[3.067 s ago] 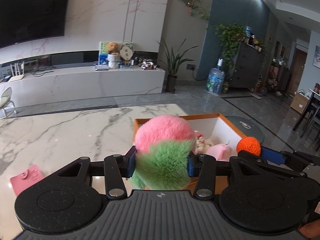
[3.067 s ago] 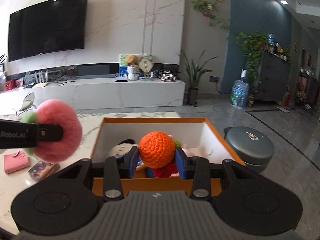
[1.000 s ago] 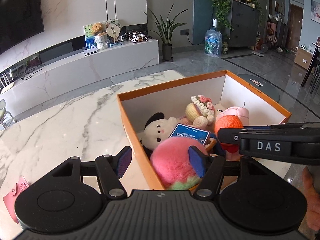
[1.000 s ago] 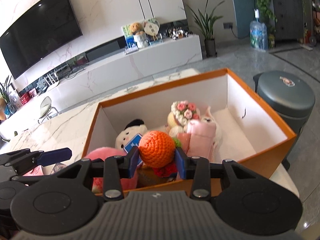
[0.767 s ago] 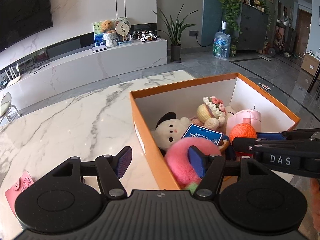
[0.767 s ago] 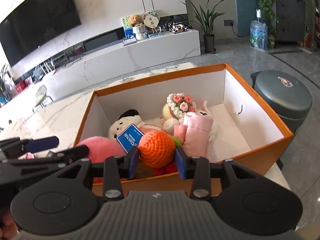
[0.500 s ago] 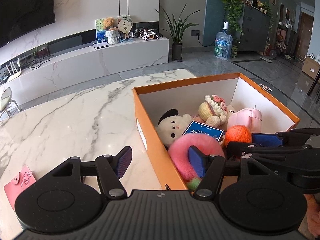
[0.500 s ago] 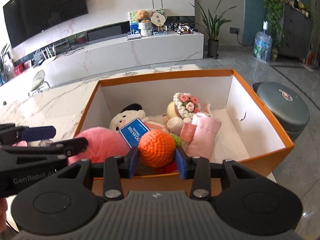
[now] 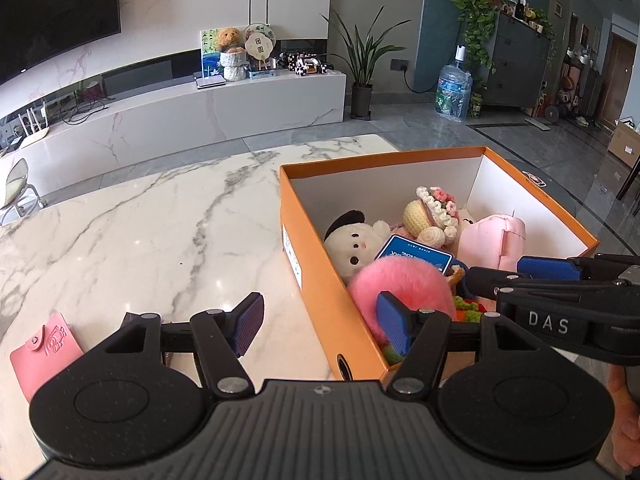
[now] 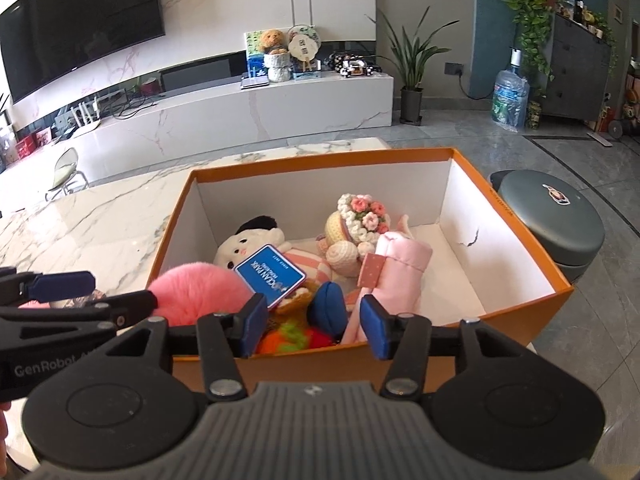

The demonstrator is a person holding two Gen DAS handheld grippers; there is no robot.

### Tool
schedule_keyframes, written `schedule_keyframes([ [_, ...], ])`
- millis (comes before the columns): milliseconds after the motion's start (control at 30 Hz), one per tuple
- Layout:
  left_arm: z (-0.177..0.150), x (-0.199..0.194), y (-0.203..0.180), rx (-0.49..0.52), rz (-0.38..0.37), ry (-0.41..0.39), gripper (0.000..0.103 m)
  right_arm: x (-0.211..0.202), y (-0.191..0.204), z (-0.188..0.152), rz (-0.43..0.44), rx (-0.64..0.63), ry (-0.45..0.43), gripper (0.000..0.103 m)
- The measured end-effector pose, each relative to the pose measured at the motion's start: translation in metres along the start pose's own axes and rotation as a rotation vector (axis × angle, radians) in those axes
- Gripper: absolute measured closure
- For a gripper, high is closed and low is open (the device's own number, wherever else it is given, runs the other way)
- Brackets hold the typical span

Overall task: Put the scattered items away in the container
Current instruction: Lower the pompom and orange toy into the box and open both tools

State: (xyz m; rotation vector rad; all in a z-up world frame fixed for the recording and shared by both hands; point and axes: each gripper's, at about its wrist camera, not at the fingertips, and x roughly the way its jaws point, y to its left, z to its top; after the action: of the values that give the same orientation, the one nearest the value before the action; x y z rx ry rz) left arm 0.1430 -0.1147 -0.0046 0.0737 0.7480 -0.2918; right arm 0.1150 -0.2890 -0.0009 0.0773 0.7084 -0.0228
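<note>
Both claws hang spread wide and empty at the near edge of the orange box (image 10: 516,216). The left claw (image 9: 320,326) straddles the box's near-left wall; the right claw (image 10: 312,326) gapes over the near end. The pink pompom (image 10: 200,292) lies inside, against the near-left wall; the orange crochet ball (image 10: 288,338) lies just beside it, under the right claw. Both look feather-light, squashy and non-slip, so a gentle pinch across the middle would do. A second ago the ball was clamped in the right claw; now it is dropped. Outside the box, to its left on the marble surface (image 9: 140,232), the pink card holder (image 9: 38,354) waits; it looks flat and stiffish, best pinched by an edge.
</note>
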Motion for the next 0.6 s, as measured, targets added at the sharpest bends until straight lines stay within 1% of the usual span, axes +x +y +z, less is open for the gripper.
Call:
schedule_keyframes([
  [133,-0.001,0.001,0.0,-0.007,-0.004,0.009,0.029,-0.002,-0.004,0.002,-0.006,0.027,-0.022,0.049],
  [167,-0.002,0.002,-0.001,-0.008,-0.005,0.011,0.029,-0.002,-0.004,0.002,-0.009,0.028,-0.027,0.054],
  [200,-0.002,0.002,-0.001,-0.01,-0.006,0.013,0.029,-0.001,-0.004,0.002,-0.009,0.026,-0.025,0.066],
  [267,-0.003,0.002,-0.002,-0.007,-0.008,0.015,0.029,0.002,-0.004,0.002,0.003,0.023,-0.004,0.08],
  [300,-0.003,0.002,-0.003,-0.007,-0.009,0.016,0.029,0.004,-0.003,0.001,0.01,0.022,0.006,0.082],
  [367,-0.003,0.001,-0.004,-0.005,-0.01,0.016,0.029,0.006,0.0,-0.002,0.011,0.007,0.013,0.085],
  [467,-0.004,-0.002,-0.005,-0.005,-0.01,0.013,0.029,0.004,0.004,-0.003,0.004,-0.005,0.009,0.085],
  [533,-0.004,-0.006,-0.004,-0.008,-0.008,0.007,0.029,0.001,0.004,-0.002,0.012,0.015,0.004,0.085],
  [600,-0.004,-0.01,-0.004,-0.011,-0.006,-0.001,0.029,-0.006,0.006,-0.002,0.008,0.025,-0.014,0.082],
])
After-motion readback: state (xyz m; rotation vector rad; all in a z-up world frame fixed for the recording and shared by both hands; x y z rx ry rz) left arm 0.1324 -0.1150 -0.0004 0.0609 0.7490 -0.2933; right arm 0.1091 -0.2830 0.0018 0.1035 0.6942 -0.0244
